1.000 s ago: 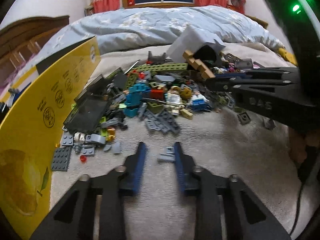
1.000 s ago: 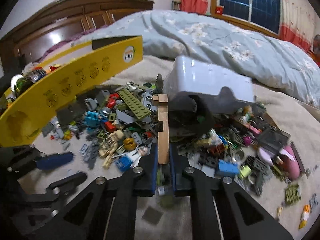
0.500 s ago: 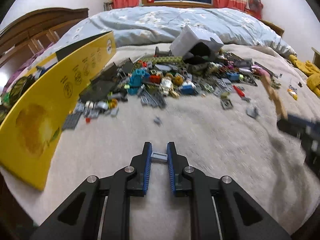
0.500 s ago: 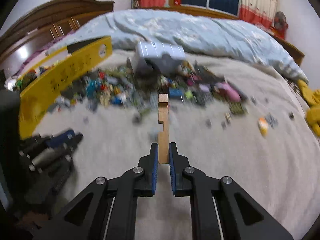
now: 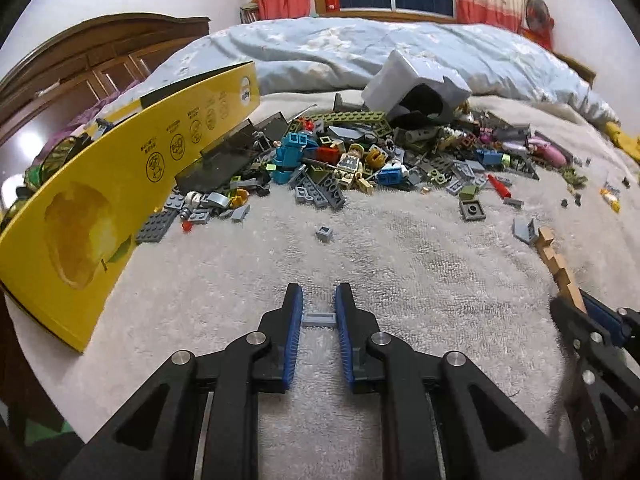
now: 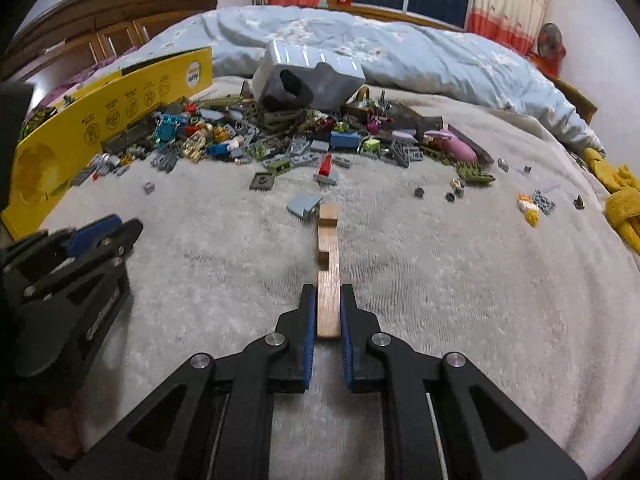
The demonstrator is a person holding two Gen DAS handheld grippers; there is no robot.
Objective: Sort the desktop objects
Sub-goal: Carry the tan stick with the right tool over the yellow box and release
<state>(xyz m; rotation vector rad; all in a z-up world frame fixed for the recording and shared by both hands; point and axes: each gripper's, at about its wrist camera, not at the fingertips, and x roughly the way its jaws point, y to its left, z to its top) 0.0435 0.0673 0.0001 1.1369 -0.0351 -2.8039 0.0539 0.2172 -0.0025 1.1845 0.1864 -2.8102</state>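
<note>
Both claws are loaded: left gripper (image 5: 319,312) is pinched on a small grey plate (image 5: 319,319), right gripper (image 6: 329,308) clamps a notched wooden strip (image 6: 328,268), both over the beige blanket (image 6: 460,280). I'd carry them level, clear of the brick pile (image 5: 360,160).

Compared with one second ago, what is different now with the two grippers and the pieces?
The left gripper closed on a small grey brick and pulled back from the pile. The right gripper carried the notched wooden piece away from the white container. The brick pile and yellow box stayed put.
</note>
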